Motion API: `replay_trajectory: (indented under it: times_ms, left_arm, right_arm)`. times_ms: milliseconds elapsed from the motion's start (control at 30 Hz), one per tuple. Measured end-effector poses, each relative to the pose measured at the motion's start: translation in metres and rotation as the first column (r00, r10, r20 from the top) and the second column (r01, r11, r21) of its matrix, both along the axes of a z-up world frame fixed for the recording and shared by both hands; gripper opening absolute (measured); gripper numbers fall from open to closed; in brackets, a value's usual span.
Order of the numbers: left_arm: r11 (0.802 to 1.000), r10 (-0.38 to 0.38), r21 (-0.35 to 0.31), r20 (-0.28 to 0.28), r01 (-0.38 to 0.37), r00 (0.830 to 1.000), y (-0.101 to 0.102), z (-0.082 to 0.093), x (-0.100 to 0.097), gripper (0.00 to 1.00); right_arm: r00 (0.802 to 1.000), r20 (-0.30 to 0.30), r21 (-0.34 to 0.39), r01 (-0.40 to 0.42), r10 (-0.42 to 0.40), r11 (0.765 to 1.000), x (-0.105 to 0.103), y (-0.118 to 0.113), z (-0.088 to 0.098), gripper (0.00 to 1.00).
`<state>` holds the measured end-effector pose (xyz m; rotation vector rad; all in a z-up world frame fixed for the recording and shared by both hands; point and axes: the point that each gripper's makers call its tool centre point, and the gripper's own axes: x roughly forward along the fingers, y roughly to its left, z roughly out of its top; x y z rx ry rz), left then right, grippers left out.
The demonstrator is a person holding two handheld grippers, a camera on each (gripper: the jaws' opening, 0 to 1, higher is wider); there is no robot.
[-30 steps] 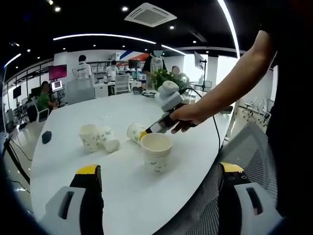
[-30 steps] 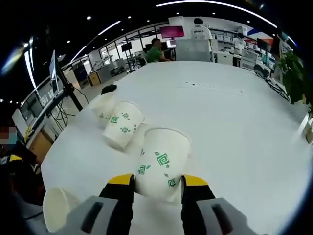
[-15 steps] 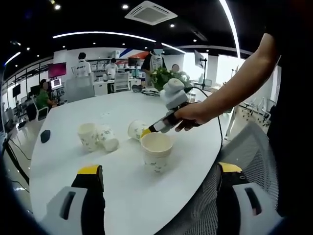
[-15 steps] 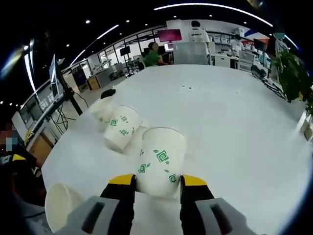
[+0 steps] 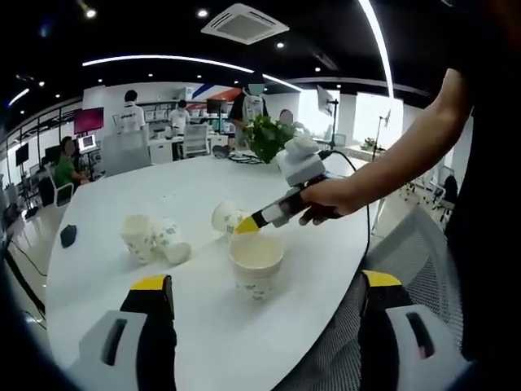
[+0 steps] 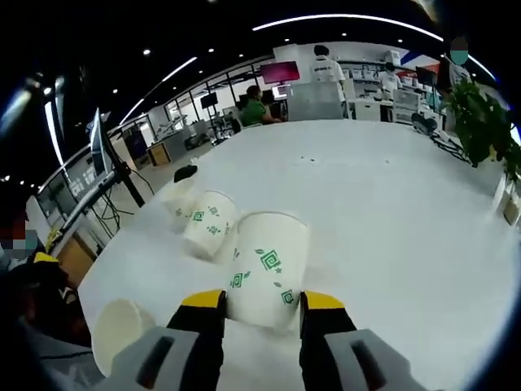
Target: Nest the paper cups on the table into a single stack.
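Right gripper clamped on white paper cup with green squares.
Left gripper gapes wide before upright white paper cup on white table.

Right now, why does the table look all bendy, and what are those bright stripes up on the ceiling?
In the left gripper view the round white table curves because the fisheye lens bends straight lines, and the long ceiling light strips bow into glowing arcs; in the right gripper view the white paper cup with green squares looks sharp while the far office looks small and soft.
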<state>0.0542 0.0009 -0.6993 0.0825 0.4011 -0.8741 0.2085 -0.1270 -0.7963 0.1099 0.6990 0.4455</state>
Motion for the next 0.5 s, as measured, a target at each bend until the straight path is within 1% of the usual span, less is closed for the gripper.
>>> replay_trajectory:
  times_ms: [67, 167, 267, 367, 433, 500]
  left_arm:
    - [1.000, -0.009, 0.000, 0.003, 0.009, 1.000, -0.003, 0.003, 0.002, 0.93]
    - [1.000, -0.020, 0.002, 0.005, 0.020, 1.000, -0.006, 0.005, 0.006, 0.91]
    - [0.999, -0.033, 0.007, 0.009, 0.033, 0.999, -0.010, 0.008, 0.010, 0.88]
    - [0.999, -0.054, -0.007, 0.004, 0.054, 0.999, -0.013, 0.013, 0.013, 0.83]
    - [0.998, -0.060, -0.011, 0.009, 0.060, 0.998, -0.016, 0.016, 0.016, 0.80]
    - [0.997, -0.072, -0.013, 0.010, 0.072, 0.997, -0.019, 0.019, 0.018, 0.77]
  right_arm:
    - [1.000, 0.010, 0.016, 0.009, -0.009, 1.000, -0.001, -0.003, 0.006, 0.34]
    - [1.000, 0.025, 0.034, 0.011, -0.012, 0.999, -0.003, -0.005, 0.007, 0.34]
    - [0.999, 0.044, 0.044, 0.004, -0.006, 0.999, -0.008, -0.006, 0.013, 0.34]
    - [0.998, 0.067, 0.055, -0.004, 0.000, 0.998, -0.012, -0.005, 0.020, 0.34]
    - [0.996, 0.082, 0.062, -0.023, 0.017, 0.998, -0.018, -0.003, 0.023, 0.34]
    - [0.994, 0.101, 0.052, -0.050, 0.045, 0.997, -0.023, 0.001, 0.025, 0.34]
